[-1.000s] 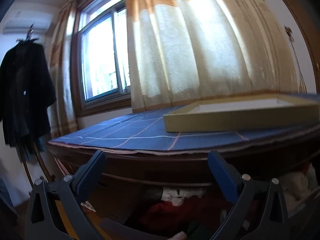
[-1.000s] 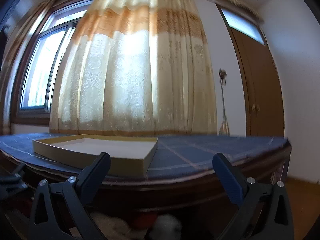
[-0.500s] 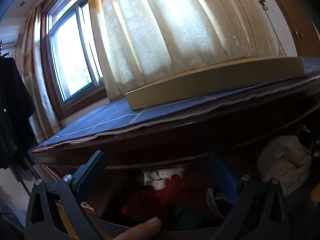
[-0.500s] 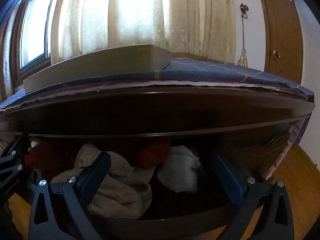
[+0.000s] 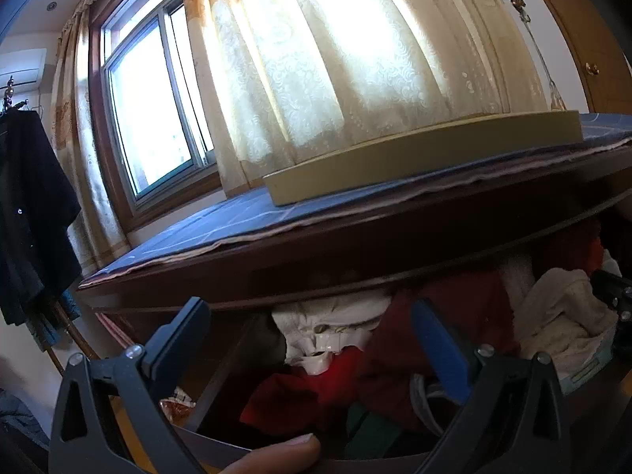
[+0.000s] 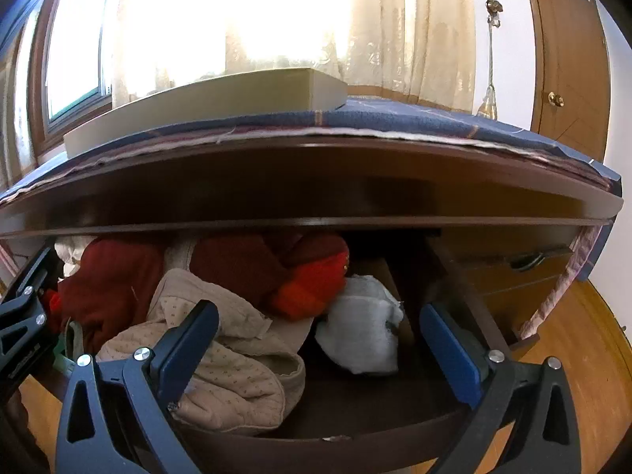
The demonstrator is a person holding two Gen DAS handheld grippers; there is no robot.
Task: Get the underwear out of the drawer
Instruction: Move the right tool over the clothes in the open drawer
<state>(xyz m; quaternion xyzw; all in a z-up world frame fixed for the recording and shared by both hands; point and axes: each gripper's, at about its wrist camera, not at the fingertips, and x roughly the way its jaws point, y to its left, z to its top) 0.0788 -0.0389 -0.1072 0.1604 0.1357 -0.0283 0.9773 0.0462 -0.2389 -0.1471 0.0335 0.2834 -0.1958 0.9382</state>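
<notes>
Both tools, left (image 5: pixel 312 349) and right (image 6: pixel 318 341), are held wide open, empty, over the pulled-out drawer (image 6: pixel 355 440); beige underwear (image 6: pixel 233 367) is lined up for grabbing.

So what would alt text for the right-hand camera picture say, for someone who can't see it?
An open wooden drawer stuffed with clothes: a beige quilted garment, dark red and orange items, a white bundle. The open right gripper hovers before it, holding nothing. Above, a flat box sits on a blue cloth.
</notes>
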